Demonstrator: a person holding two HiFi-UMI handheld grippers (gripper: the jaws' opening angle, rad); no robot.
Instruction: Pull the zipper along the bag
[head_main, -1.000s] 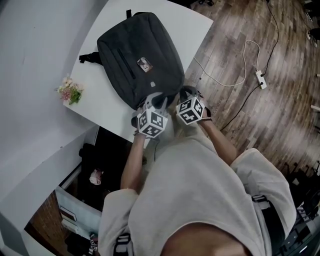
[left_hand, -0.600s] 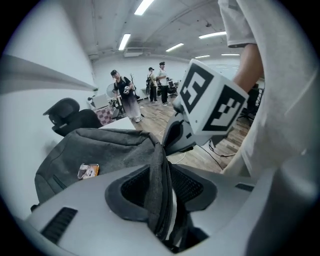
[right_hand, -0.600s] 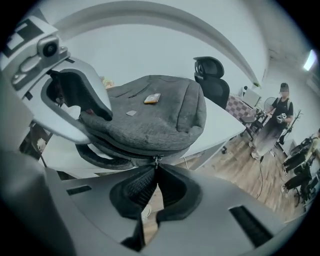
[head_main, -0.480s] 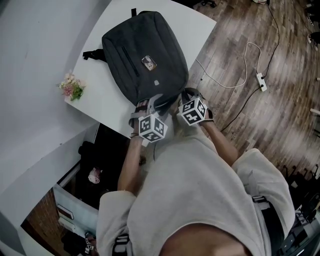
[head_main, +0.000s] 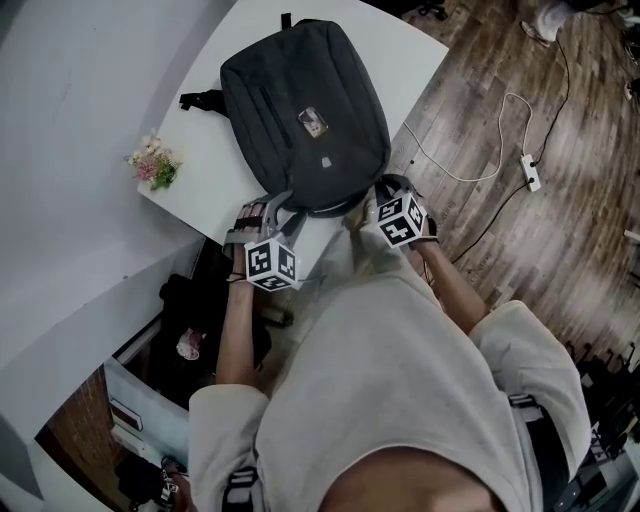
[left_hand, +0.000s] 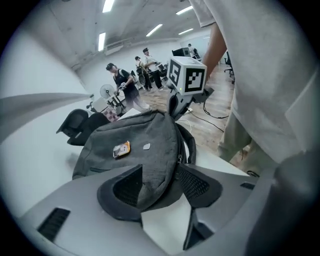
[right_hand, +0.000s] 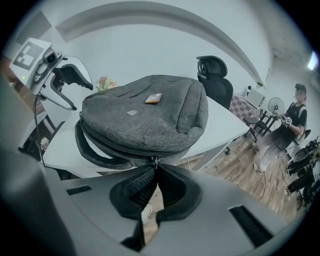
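**Grey bag gripped at its near edge, both grippers closed**

Head view: the bag (head_main: 305, 115) lies flat on the white table (head_main: 200, 180), upper centre of frame. The person's torso fills the lower half and cuts off everything below the table edge. The marker cubes cover most of both grippers there, so the jaw tips and zipper pull can't be read from that view.

Left gripper (left_hand: 160, 180): jaws closed on a fold of bag fabric at the near corner. The cloth fills the gap between the pads. The zip line runs just right of that fold, and its end is hidden behind the right pad.

Right gripper (right_hand: 156, 175): jaws pressed together, pinching the small metal zipper pull (right_hand: 156, 161) at the bag's near rim, centre frame. The pull's lower part is buried between the pads.

A strap (right_hand: 95, 150) loops out at the left under the rim.

Surroundings:
- Flowers (head_main: 153, 166) sit on the table's left edge, apart from the bag.
- An office chair (right_hand: 215, 75) stands behind the bag.
- A power strip (head_main: 530, 170) with a white cable lies on the wood floor, upper right.
- Dark clutter under the table, lower left, is unreadable.
- People (left_hand: 120, 82) stand in the background, small and blurred.
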